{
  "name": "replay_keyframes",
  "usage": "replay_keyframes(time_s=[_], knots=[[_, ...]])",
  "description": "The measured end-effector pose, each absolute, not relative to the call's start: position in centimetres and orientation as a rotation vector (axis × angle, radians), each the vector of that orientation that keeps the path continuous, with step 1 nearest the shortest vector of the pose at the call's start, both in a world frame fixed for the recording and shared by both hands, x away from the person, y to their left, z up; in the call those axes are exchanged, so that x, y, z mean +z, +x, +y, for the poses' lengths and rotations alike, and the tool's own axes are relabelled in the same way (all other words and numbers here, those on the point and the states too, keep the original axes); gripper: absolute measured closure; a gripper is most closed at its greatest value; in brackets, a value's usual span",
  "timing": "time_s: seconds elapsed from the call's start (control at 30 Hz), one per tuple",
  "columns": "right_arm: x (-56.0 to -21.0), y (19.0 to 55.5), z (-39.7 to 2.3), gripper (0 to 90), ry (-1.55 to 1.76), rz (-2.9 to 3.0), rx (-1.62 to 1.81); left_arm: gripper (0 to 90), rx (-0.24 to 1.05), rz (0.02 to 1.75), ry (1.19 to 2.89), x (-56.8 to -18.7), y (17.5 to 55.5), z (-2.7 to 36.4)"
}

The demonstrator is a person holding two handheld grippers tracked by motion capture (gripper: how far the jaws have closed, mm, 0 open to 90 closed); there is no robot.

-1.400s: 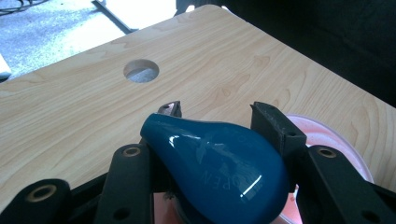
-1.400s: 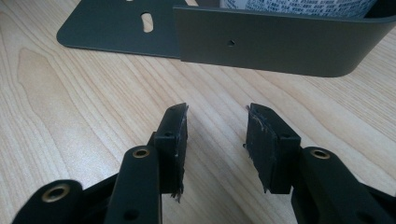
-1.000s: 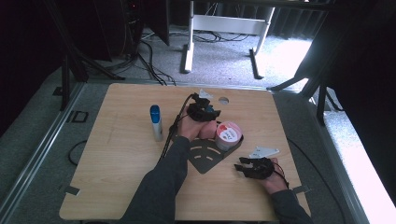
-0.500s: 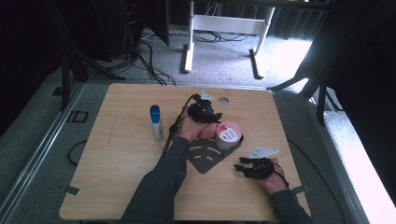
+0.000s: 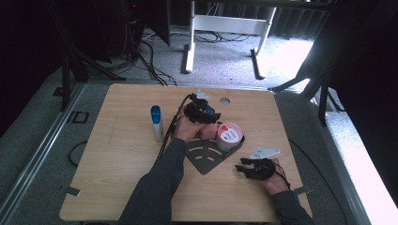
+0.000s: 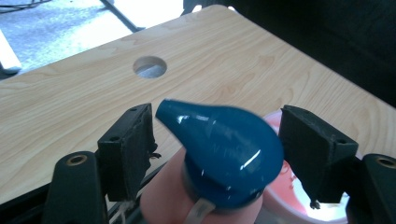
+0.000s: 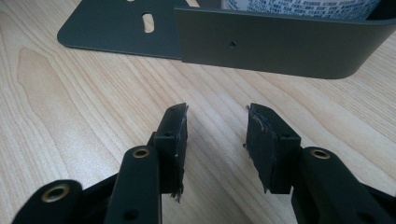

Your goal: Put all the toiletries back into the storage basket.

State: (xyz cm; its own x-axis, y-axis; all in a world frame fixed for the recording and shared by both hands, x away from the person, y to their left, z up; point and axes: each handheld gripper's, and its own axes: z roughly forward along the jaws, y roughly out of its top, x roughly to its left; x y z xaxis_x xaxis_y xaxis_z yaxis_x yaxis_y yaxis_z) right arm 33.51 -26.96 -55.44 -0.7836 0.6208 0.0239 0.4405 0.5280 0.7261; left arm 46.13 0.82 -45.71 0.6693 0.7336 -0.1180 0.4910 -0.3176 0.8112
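On the wooden counter (image 5: 117,154), the left tool (image 5: 202,112) sits at the middle, just left of a pink-lidded tub (image 5: 229,135) on a dark metal plate (image 5: 205,157). The right tool (image 5: 256,168) rests near right. A blue-capped bottle (image 5: 156,122) stands left.

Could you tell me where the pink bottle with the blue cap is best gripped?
Grip the pink bottle on its body just below the blue cap, coming from above with a jaw on either side. The cap is rounded, glossy and tapers to a spout, so pads would likely slip there.
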Motion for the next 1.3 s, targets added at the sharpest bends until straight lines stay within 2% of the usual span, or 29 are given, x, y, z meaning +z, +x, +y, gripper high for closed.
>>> replay_keyframes(time_s=[0.53,0.67,1.0,1.3], knots=[[-55.4,33.5,-27.0,57.1,0.892,2.534,1.105,23.9,0.341,0.91,2.034,-45.5,45.2,2.3],[-55.5,33.5,-27.0,56.5,0.891,2.536,1.109,29.4,0.353,0.895,2.028,-45.3,44.8,2.8],[-55.5,33.5,-27.0,55.6,0.89,2.539,1.113,34.7,0.396,0.899,2.023,-44.2,43.4,4.4],[-55.5,33.5,-27.0,55.6,0.89,2.54,1.112,51.2,0.433,0.869,2.051,-43.2,41.5,5.2]])
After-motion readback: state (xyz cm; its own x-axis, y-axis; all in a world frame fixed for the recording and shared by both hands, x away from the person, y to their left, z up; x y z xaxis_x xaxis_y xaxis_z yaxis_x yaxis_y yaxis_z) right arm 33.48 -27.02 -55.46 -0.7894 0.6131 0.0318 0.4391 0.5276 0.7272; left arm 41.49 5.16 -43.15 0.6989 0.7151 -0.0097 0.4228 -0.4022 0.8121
